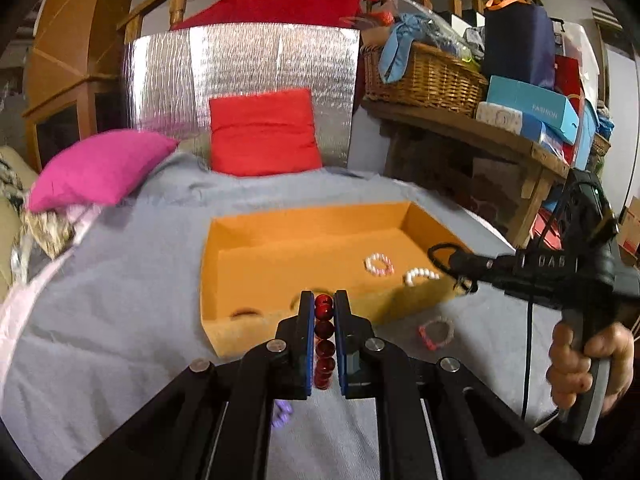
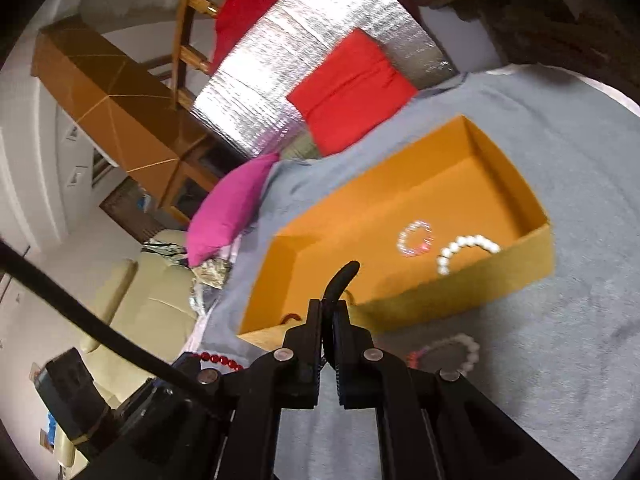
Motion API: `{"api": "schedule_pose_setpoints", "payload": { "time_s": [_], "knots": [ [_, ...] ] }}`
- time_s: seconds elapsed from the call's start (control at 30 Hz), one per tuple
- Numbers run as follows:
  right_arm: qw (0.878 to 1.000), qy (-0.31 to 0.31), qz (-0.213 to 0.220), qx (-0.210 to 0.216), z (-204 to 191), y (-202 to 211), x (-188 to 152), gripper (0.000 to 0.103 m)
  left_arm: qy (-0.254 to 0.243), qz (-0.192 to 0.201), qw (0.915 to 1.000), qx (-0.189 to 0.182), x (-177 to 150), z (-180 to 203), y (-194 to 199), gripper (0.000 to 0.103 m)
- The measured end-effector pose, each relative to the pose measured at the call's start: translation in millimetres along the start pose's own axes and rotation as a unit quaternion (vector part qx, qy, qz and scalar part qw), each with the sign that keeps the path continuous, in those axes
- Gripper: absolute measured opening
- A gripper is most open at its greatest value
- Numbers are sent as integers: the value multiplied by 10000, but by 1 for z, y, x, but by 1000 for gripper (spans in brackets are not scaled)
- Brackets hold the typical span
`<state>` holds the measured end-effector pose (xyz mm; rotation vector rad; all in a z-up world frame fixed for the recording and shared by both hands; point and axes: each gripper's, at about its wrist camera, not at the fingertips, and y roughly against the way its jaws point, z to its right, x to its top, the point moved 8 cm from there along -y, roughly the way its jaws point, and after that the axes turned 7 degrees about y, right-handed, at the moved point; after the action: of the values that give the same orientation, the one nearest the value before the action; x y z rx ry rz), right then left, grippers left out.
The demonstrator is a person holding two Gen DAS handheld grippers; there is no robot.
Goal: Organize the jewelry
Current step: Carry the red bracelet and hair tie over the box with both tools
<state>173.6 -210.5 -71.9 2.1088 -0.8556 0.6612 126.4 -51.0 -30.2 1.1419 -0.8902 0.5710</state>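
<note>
My left gripper is shut on a string of dark red beads, held just before the near wall of the orange box. Inside the box lie a pink-and-white bracelet and a white pearl bracelet. My right gripper is shut on a black band above the orange box, near its front edge. The right gripper also shows from the side, with the black band looping out. The red beads appear at lower left.
A pink-and-grey bracelet lies on the grey cloth in front of the box, and a small purple piece lies below my left gripper. Red cushion, magenta cushion and a silver panel stand behind. A cluttered shelf is at right.
</note>
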Motion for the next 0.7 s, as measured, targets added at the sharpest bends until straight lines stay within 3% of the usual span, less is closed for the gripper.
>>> {"api": "schedule_pose_setpoints", "payload": {
  "time_s": [0.3,0.57,0.7],
  "knots": [
    [9992,247,257,164,-30,-12,16,6,182,473,9983,283,68,-19,-15,10],
    [9958,527,743,108,-45,-17,42,6,335,321,9985,279,76,-20,-56,10],
    [9966,423,704,11,-42,-35,46,6,314,180,9987,363,75,-25,-77,10]
  ]
}}
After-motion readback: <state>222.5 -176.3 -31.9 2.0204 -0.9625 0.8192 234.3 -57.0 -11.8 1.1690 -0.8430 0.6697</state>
